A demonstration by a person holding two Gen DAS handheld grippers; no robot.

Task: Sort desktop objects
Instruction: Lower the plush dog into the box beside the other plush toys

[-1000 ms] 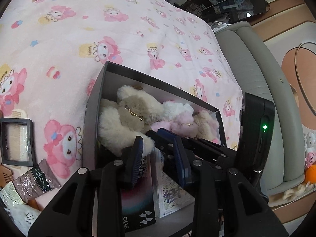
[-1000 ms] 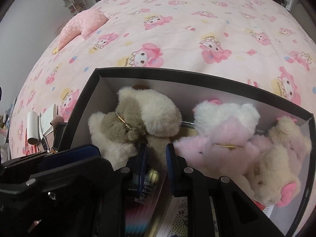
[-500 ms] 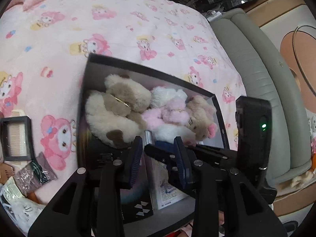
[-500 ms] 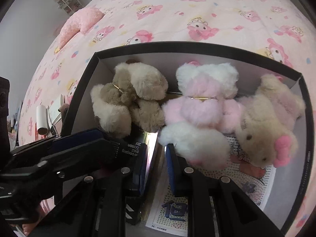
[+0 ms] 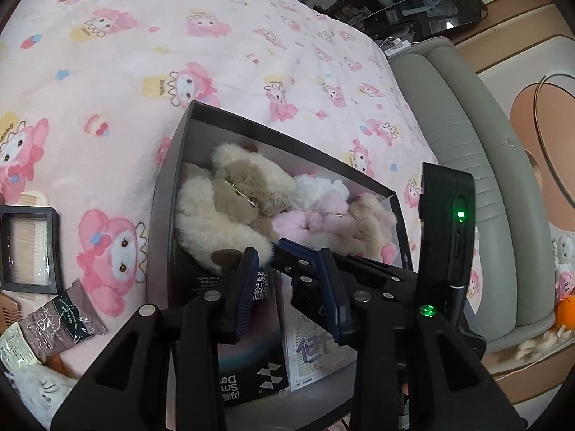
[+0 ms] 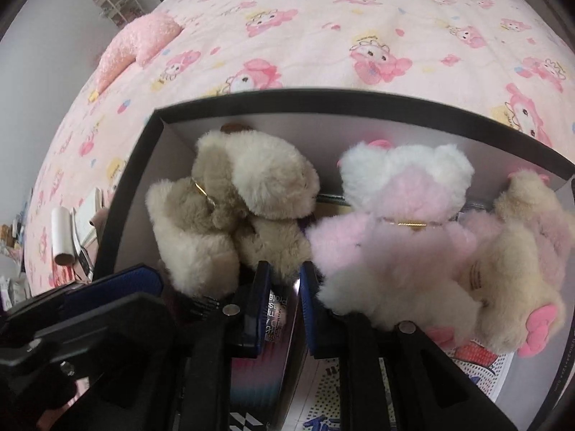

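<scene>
While both tools hover low over the open black box (image 6: pixel 323 102), the right gripper (image 6: pixel 284 301) sits at bottom centre of its view, jaws drawn close together with nothing pinched; beneath the narrow gap lies a dark packet (image 6: pixel 266 366). In the left wrist view the left gripper (image 5: pixel 287 287) stands slightly parted, clamping nothing, above that packet (image 5: pixel 251 370) and a printed sheet (image 5: pixel 309 352). Further in lie a beige plush (image 6: pixel 233 215), a pink-and-white plush (image 6: pixel 395 222) and a cream plush (image 6: pixel 517 269) at right. Beyond the box spreads the pink bedspread (image 5: pixel 215 43); at left a comb box (image 5: pixel 28 248) and sachet (image 5: pixel 61 318)
</scene>
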